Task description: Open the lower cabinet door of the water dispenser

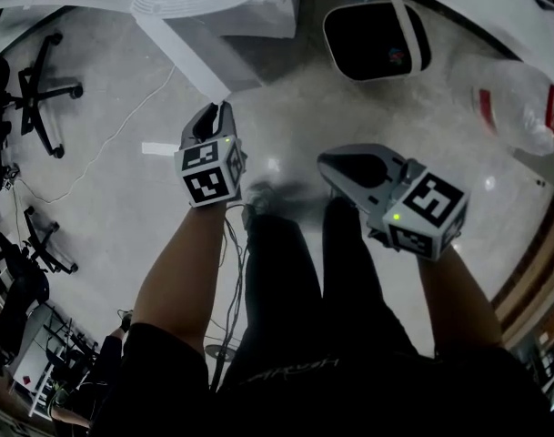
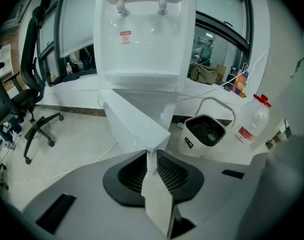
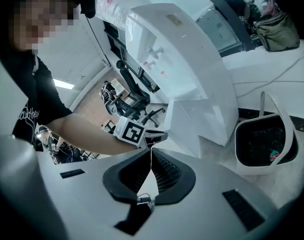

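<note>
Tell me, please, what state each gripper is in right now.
Left gripper: closed on the edge of the lower cabinet door.
Right gripper: closed, holding nothing.

left gripper [image 1: 219, 109] points to 12 o'clock, clamped on the cabinet door [image 2: 137, 121]; right gripper [image 1: 329, 164] to 10 o'clock, jaws together.

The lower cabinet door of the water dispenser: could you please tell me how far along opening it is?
Done: the lower cabinet door already stands swung out from the water dispenser. In hand: the left hand-held gripper pinches its free edge. Left: perhaps swinging it wider, then letting go.
</note>
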`<state>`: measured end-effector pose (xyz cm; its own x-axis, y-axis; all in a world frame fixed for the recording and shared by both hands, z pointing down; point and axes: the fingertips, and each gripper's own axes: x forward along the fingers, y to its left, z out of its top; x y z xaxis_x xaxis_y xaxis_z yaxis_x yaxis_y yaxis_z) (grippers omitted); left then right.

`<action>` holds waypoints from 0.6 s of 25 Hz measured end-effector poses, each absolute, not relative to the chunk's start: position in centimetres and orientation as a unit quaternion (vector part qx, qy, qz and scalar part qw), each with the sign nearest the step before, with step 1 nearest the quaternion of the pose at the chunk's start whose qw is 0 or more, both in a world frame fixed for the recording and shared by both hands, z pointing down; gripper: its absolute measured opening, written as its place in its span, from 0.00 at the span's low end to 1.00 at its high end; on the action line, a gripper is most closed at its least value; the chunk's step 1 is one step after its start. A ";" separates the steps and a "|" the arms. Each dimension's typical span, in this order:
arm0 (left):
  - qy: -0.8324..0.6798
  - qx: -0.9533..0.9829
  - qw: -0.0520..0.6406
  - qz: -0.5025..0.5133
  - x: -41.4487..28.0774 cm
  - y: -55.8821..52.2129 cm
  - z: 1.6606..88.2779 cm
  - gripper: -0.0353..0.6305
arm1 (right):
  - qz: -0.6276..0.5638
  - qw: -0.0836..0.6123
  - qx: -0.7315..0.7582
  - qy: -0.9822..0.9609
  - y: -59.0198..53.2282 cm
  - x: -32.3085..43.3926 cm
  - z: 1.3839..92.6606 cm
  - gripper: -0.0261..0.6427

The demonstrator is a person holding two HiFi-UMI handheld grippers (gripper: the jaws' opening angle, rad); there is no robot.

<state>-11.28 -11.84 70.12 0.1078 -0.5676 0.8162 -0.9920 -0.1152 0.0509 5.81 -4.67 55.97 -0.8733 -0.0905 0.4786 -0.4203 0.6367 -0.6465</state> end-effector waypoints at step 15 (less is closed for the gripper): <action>-0.533 0.711 0.325 0.324 -14.8 -10.1 70.4 0.15 | 0.416 0.196 0.162 -0.873 -3.2 0.1 56.0 0.06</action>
